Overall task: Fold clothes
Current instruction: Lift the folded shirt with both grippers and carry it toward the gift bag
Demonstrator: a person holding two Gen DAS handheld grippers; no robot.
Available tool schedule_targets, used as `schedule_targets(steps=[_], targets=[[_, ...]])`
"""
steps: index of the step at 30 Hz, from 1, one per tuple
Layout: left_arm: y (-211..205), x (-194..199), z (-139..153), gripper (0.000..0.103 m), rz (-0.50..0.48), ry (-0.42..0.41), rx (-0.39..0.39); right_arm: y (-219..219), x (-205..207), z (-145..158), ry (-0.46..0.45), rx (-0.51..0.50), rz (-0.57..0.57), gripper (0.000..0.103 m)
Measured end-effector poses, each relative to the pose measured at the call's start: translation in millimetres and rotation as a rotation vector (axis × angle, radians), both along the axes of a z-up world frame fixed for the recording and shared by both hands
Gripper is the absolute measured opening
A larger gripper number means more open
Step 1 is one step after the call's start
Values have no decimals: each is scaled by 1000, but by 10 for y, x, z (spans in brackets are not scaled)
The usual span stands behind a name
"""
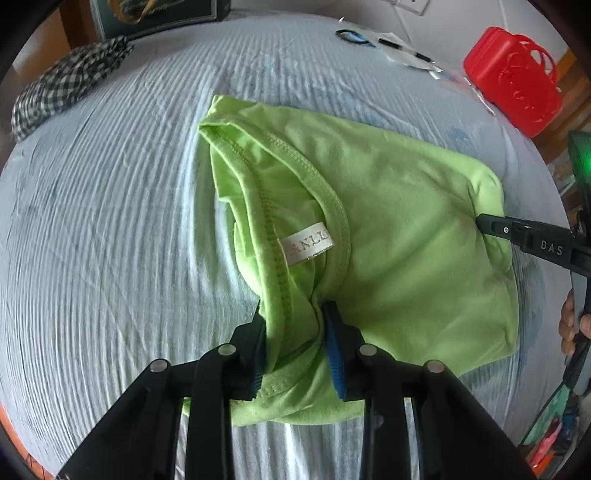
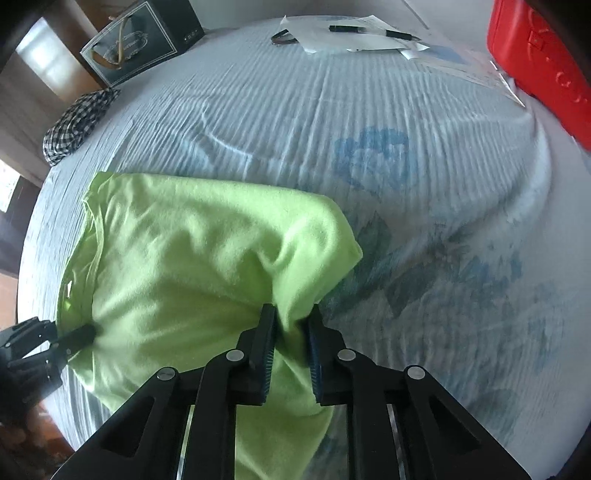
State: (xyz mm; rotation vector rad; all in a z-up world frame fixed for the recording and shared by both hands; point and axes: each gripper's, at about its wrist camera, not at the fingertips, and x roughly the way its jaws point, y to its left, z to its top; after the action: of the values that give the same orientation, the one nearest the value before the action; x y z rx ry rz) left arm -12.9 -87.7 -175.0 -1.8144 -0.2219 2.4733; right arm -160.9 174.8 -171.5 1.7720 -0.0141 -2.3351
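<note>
We're working a lime-green shirt (image 1: 388, 206) lying folded on the striped pale-blue bedsheet (image 1: 110, 221), roughly mid-bed. Left gripper (image 1: 295, 347) is clamping a bunched fold of the shirt next to the collar, blue pads pressing fabric on both sides, jaws narrow around the bunch. The white neck label (image 1: 308, 244) is sitting just beyond that grip, facing up.

Right gripper (image 2: 291, 354) is pinching the shirt's opposite edge, cloth gathered between its fingers, jaws likewise narrowed on the fabric. In the left wrist view we're seeing its tip (image 1: 491, 224) digging into the shirt's right edge; in the right wrist view the left gripper's tip (image 2: 79, 338) is showing at the shirt's far left side.

Around the bed: a red plastic case (image 1: 517, 81) at the far right corner, papers with pens (image 2: 369, 35) along the far edge, a checked cloth (image 1: 62, 88) at the far left, a dark bag (image 2: 136, 44) beyond it.
</note>
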Motion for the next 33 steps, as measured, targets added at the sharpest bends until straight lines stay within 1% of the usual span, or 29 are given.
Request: schedule_targets(steps=[1,2,4,5,8,10,13,16,20,21,23,28,33], targets=[[1,7,2,28,-4,10,3,-12,6,8,5,7,2,13],[-2,4,-1,26,-2,10,9,-20,17,26,11,12,1,10],[-61,14,35,20,17,7,44,-30,44,74,26,14,-6,7],[-90,21,55,18,25,7,61,-20,65,132,38,-1,-15,6],[-109,58,202,17,10,42,80,-27,122,354,82,-23,-23,6],[-130,83,363,17,-12,70,92,-59,172,562,123,-32,-26,6],[-167,100,644,17,-51,120,85,-108,251,896,187,-53,-33,6],[-277,132,923,17,-58,171,64,-198,342,1222,256,-62,-34,6],[-425,176,1293,17,-67,239,35,-434,375,1536,327,-89,1,6],[-487,206,1364,17,-52,253,24,-484,367,1592,340,-98,18,6],[-612,255,1458,17,-16,271,-9,-600,320,1672,360,-119,66,6],[-963,424,1609,17,80,274,-50,-953,212,1758,381,-171,173,6],[-1423,477,1657,17,148,269,-46,-1479,44,1734,361,-195,235,6]])
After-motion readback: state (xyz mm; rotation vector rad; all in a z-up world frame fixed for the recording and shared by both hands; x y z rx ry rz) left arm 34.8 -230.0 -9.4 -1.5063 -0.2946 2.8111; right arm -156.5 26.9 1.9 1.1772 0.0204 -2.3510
